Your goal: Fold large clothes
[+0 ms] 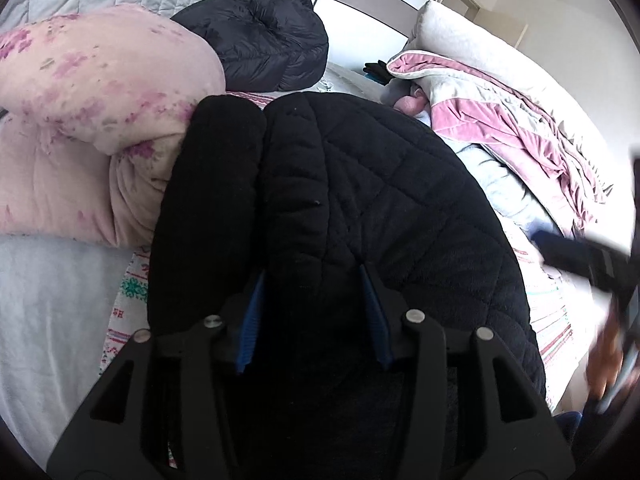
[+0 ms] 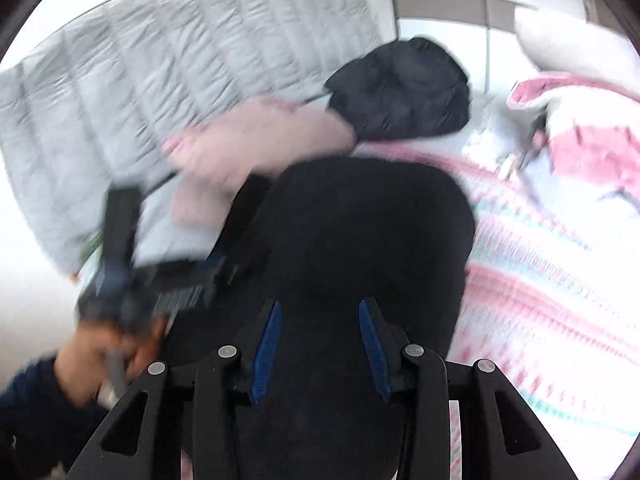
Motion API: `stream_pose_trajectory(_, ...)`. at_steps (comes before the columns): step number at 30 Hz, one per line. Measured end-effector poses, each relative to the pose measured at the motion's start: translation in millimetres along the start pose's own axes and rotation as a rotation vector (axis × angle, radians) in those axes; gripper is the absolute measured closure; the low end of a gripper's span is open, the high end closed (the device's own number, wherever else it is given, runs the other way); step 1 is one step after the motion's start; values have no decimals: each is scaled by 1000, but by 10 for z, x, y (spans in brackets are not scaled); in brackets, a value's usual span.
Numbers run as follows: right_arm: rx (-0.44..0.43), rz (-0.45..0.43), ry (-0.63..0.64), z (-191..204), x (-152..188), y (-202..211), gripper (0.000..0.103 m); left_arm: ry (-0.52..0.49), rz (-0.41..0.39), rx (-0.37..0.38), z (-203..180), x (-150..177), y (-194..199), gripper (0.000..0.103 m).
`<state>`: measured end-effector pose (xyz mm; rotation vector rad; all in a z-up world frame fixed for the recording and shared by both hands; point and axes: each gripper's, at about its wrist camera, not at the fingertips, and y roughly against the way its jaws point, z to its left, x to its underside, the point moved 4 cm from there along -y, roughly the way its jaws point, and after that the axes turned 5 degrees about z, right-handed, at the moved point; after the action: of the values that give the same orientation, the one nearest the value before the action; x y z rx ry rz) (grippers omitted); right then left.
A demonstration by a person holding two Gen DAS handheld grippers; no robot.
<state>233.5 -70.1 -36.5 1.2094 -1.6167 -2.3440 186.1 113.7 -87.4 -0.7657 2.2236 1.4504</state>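
Observation:
A black quilted jacket (image 1: 360,184) lies folded on the bed, one sleeve (image 1: 212,184) laid along its left side. My left gripper (image 1: 314,276) hovers open just over its near edge, blue pads apart, nothing between them. My right gripper (image 2: 318,308) is open above the same jacket (image 2: 360,232); this view is motion-blurred. The left gripper and the hand holding it show blurred at the left of the right wrist view (image 2: 120,280). The right gripper shows blurred at the right edge of the left wrist view (image 1: 592,264).
A pink floral comforter (image 1: 92,120) is bunched left of the jacket. A dark puffer jacket (image 1: 264,40) lies behind. A pink and grey blanket (image 1: 500,120) and white pillow (image 1: 472,44) lie at the right. A patterned bedspread (image 2: 552,300) covers the bed. A grey quilted headboard (image 2: 160,72) stands at the back left.

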Motion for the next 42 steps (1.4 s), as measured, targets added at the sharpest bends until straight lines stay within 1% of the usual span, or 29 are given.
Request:
stream_pose_trajectory(1, -6, 18, -16, -20, -90, -85, 61, 0, 3, 0, -3, -8, -8, 53)
stream_pose_trajectory(3, -8, 90, -53, -102, -320, -417, 61, 10, 12, 2, 16, -24, -29, 52)
stream_pose_trajectory(4, 2, 102, -44, -73, -400, -530, 61, 22, 17, 0, 37, -34, -48, 52)
stream_pose_trajectory(5, 25, 136, -16, -61, -458, -717, 61, 32, 23, 0, 52, -45, -72, 51)
stream_pose_trajectory(7, 82, 240, 20, -89, -501, -1158, 61, 55, 40, -10, 90, -59, -129, 50)
stream_pose_trajectory(8, 122, 314, 42, -88, -469, -1432, 61, 68, 54, -25, 107, -60, -176, 50)
stream_pose_trajectory(9, 121, 363, 34, -110, -478, -1594, 61, 80, 65, -45, 132, -57, -234, 50)
stream_pose_trajectory(11, 84, 403, 0, -183, -521, -1647, 61, 112, 70, -27, 182, -90, -282, 50)
stream_pose_trajectory(13, 64, 414, -11, -235, -516, -1705, 61, 138, 89, -6, 205, -117, -326, 47)
stream_pose_trajectory(15, 46, 394, -26, -256, -456, -1662, 61, 149, 97, 10, 197, -141, -347, 43)
stream_pose_trajectory(17, 28, 366, -35, -292, -420, -1595, 62, 164, 109, 45, 184, -167, -324, 42)
stream_pose_trajectory(19, 20, 332, -30, -398, -407, -1574, 62, 202, 127, 93, 194, -189, -244, 42)
stream_pose_trajectory(21, 10, 291, -34, -439, -392, -1450, 62, 216, 125, 117, 199, -181, -97, 41)
stream_pose_trajectory(22, 6, 279, -39, -438, -390, -1396, 62, 206, 110, 107, 207, -168, -2, 41)
stream_pose_trajectory(23, 0, 264, -46, -463, -360, -1357, 62, 196, 89, 77, 229, -152, 89, 41)
stream_pose_trajectory(25, 1, 249, -50, -504, -343, -1335, 62, 206, 52, -52, 361, -82, 251, 41)
stream_pose_trajectory(26, 3, 241, -50, -512, -334, -1314, 62, 223, 55, -71, 438, -42, 268, 40)
stream_pose_trajectory(27, 5, 236, -50, -515, -328, -1304, 62, 254, 72, -57, 521, 14, 252, 40)
stream_pose_trajectory(29, 13, 231, -48, -510, -345, -1332, 62, 316, 126, -1, 622, 132, 138, 41)
stream_pose_trajectory(30, 12, 230, -51, -514, -352, -1334, 62, 347, 178, 50, 634, 235, 11, 41)
stream_pose_trajectory(31, 11, 227, -54, -511, -347, -1375, 62, 354, 215, 76, 605, 306, -96, 40)
stream_pose_trajectory(32, 10, 222, -59, -518, -348, -1361, 62, 353, 232, 86, 566, 369, -170, 40)
stream_pose_trajectory(34, 22, 205, -55, -502, -337, -1292, 62, 347, 221, 71, 518, 430, -242, 40)
stream_pose_trajectory(36, 37, 164, -48, -486, -345, -1181, 61, 339, 227, 68, 516, 405, -271, 39)
stream_pose_trajectory(38, 24, 87, -78, -503, -352, -943, 60, 317, 234, 46, 493, 396, -257, 39)
stream_pose_trajectory(39, -3, 46, -118, -541, -324, -791, 57, 290, 227, 28, 447, 399, -227, 39)
stream_pose_trajectory(40, -43, 19, -164, -587, -278, -668, 47, 257, 216, 6, 410, 387, -204, 39)
stream_pose_trajectory(41, -85, 2, -206, -627, -225, -566, 40, 232, 206, -10, 372, 382, -200, 39)
stream_pose_trajectory(42, -129, -14, -248, -673, -131, -438, 27, 220, 202, -18, 353, 385, -201, 39)
